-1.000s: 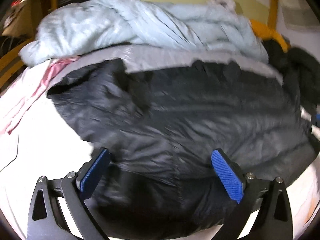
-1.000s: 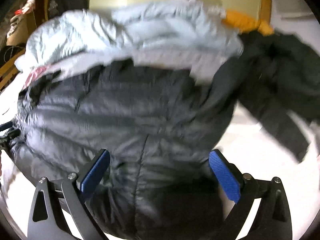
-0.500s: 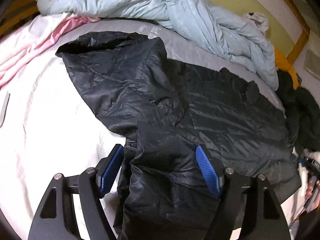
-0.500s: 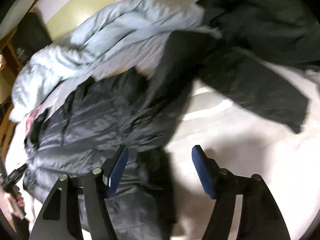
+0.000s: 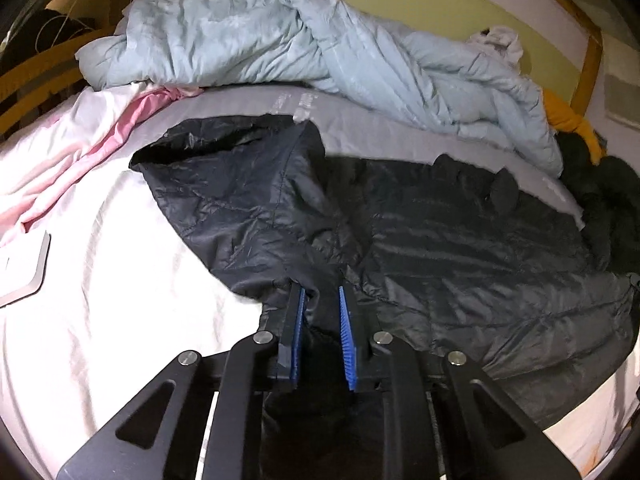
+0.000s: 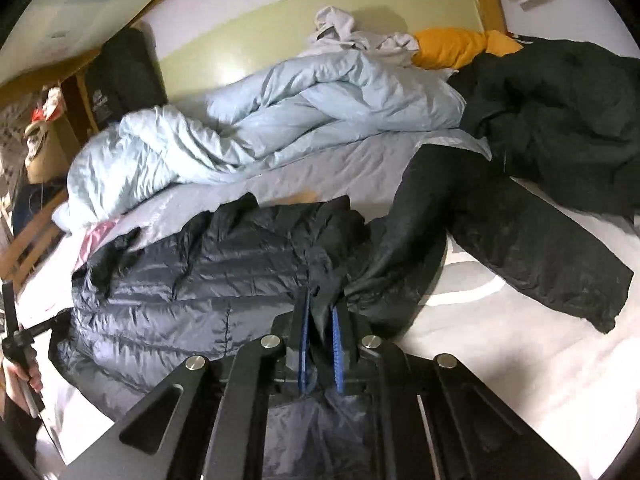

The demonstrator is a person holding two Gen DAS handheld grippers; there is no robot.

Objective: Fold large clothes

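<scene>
Both jaw pairs are closing on the black puffer jacket — left hand-held gripper and right hand-held gripper each pinching a fold. Two grips, likely for lifting it off the bed evenly.

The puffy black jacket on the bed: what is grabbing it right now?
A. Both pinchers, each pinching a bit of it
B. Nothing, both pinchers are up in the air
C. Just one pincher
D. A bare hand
A: the left gripper and the right gripper are each closing with a fold of the black jacket pinched between their blue pads.
</scene>
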